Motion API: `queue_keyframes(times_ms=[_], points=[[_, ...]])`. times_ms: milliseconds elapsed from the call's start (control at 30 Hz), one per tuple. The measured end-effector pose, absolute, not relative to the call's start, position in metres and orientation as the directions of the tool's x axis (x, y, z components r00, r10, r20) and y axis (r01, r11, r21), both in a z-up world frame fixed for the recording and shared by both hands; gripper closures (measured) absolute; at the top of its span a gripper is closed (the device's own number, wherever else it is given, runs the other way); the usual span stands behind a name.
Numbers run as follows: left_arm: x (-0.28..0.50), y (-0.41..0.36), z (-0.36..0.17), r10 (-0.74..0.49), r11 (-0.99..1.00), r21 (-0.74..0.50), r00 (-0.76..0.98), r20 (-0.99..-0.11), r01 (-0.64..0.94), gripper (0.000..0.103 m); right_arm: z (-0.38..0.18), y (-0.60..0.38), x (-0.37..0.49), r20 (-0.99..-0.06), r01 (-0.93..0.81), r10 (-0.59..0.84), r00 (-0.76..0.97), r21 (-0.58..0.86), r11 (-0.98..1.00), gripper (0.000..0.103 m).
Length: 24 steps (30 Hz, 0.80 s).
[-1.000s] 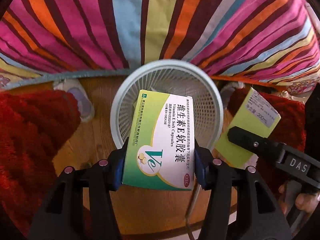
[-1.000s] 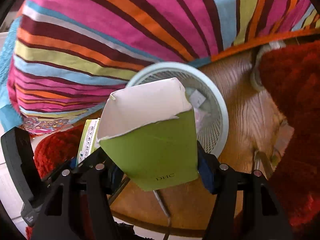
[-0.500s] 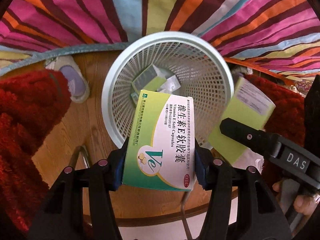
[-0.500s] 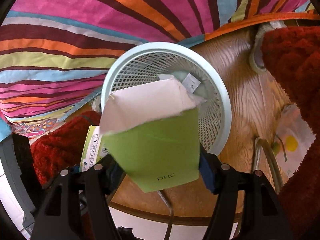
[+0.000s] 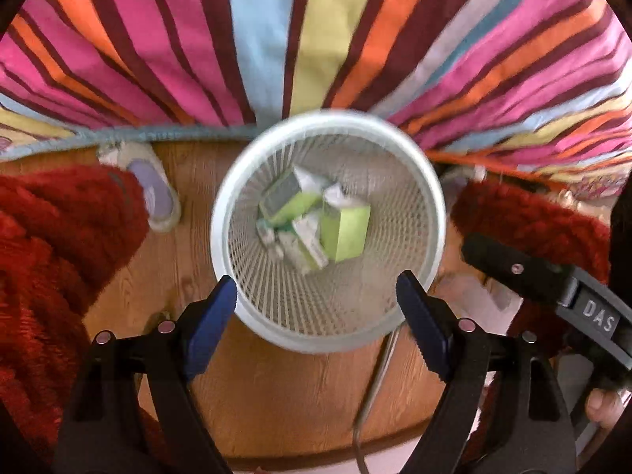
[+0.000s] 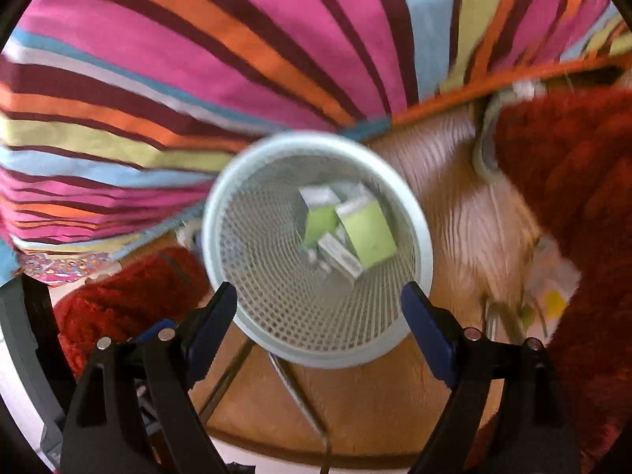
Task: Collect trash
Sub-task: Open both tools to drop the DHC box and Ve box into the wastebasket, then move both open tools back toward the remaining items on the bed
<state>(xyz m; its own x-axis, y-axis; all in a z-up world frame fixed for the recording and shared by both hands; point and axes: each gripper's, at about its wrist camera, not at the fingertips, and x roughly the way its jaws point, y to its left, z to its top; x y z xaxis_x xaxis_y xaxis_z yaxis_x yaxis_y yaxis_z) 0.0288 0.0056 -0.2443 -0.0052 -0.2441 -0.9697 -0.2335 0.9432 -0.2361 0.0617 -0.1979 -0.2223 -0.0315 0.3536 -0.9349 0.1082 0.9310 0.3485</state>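
A white mesh wastebasket point(image 5: 233, 276) stands on the wooden floor, also in the right wrist view point(image 6: 221, 260). Several green and white boxes lie at its bottom, among them a plain green box point(image 5: 347, 231) point(image 6: 369, 237) and a white-and-green carton point(image 5: 306, 247) point(image 6: 339, 254). My left gripper point(image 5: 318, 304) is open and empty, above the basket's near rim. My right gripper point(image 6: 320, 308) is open and empty, also above the near rim; its black body shows at the right of the left wrist view point(image 5: 553, 288).
A striped bedspread point(image 5: 316, 39) hangs behind the basket. Red fluffy rugs lie left point(image 5: 51, 245) and right point(image 5: 533, 221) of it. A slipper point(image 5: 152, 193) lies at the back left. A plastic wrapper point(image 6: 553, 292) lies on the floor at the right.
Both grippers have opened and let go of their boxes. The vitamin carton and the green box have dropped into the basket. Both views are blurred with motion.
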Motion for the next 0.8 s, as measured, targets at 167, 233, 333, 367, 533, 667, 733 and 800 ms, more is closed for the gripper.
queue_keyframes(times_ms=[167, 233, 333, 367, 533, 667, 733, 800], points=[[0.031, 0.018, -0.199, -0.216, 0.942, -0.255, 0.186, -0.959, -0.220, 0.014, -0.166, -0.208, 0.068, -0.918, 0.000, 0.325, 0.225, 0.333, 0.943, 0.022], [0.034, 0.024, -0.175, -0.187, 0.948, -0.247, 0.278, -0.942, -0.201, 0.014, -0.140, -0.213, 0.072, -0.889, -0.040, 0.318, 0.328, 0.324, 0.945, 0.022], [0.040, 0.035, -0.144, -0.141, 0.958, -0.223, 0.383, -0.913, -0.180, 0.014, -0.104, -0.221, 0.077, -0.827, -0.085, 0.323, 0.460, 0.322, 0.943, 0.022], [0.043, 0.037, -0.136, -0.134, 0.959, -0.221, 0.405, -0.905, -0.176, 0.012, -0.092, -0.225, 0.082, -0.802, -0.098, 0.330, 0.499, 0.326, 0.940, 0.022], [0.069, 0.044, -0.088, -0.126, 0.965, -0.224, 0.506, -0.854, -0.139, 0.011, -0.052, -0.227, 0.105, -0.717, -0.176, 0.361, 0.596, 0.322, 0.930, 0.017], [0.090, 0.040, -0.060, -0.121, 0.974, -0.207, 0.560, -0.819, -0.094, 0.011, -0.028, -0.229, 0.129, -0.674, -0.199, 0.393, 0.625, 0.349, 0.916, 0.017], [0.103, 0.037, -0.049, -0.125, 0.976, -0.205, 0.583, -0.803, -0.074, 0.011, -0.020, -0.230, 0.139, -0.660, -0.200, 0.394, 0.640, 0.353, 0.914, 0.017], [0.117, 0.036, -0.040, -0.128, 0.978, -0.202, 0.599, -0.791, -0.058, 0.011, -0.008, -0.225, 0.148, -0.645, -0.214, 0.393, 0.656, 0.340, 0.916, 0.017]])
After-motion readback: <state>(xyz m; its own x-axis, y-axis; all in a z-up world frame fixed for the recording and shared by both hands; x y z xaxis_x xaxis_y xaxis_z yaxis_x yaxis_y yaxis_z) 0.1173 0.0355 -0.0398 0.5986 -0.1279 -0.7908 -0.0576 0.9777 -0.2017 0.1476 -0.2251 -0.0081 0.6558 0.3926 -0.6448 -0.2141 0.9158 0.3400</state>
